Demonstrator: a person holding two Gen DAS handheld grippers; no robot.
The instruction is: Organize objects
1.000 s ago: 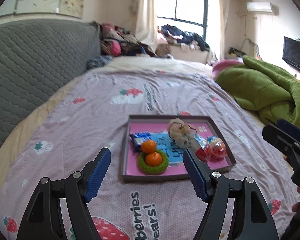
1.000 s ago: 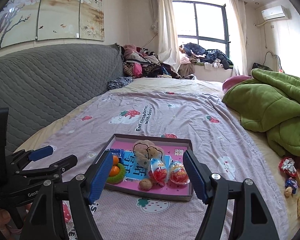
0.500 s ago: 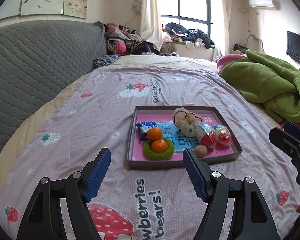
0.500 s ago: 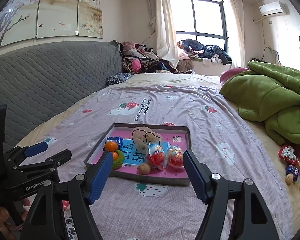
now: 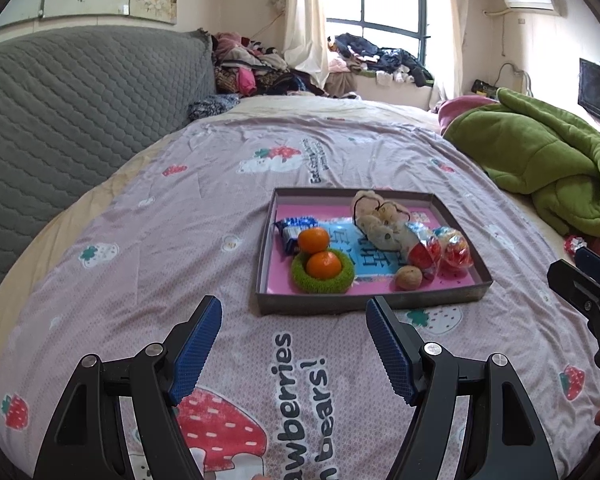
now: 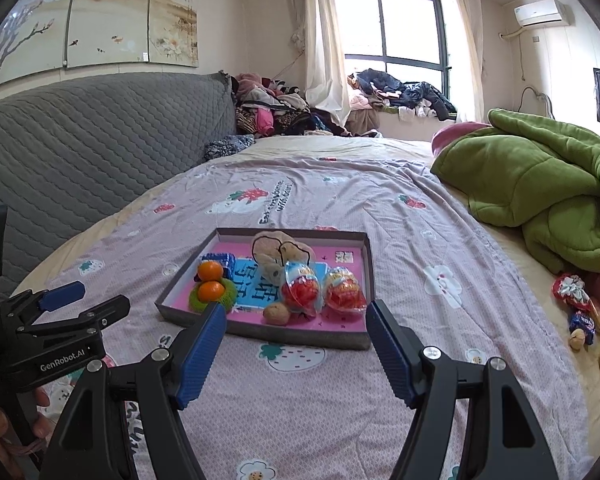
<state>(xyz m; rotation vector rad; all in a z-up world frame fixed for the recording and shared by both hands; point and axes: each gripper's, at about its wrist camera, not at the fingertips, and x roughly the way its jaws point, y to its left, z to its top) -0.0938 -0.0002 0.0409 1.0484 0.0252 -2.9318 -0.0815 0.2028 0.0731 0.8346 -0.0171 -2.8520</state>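
things to tidy sit in a flat tray on the bed: two small oranges, round and firm but easy to roll, two crinkly wrapped eggs that could slip, one soft plush toy to pinch anywhere, one hard walnut, one blue snack pack and one squashy green ring. more small things lie loose by the green blanket, too small to count. the left gripper and right gripper hang near the tray, fingers wide apart and holding nothing.

Daylight comes through a curtained window at the far wall. A grey quilted headboard runs along the left, paintings above it, an air conditioner right.
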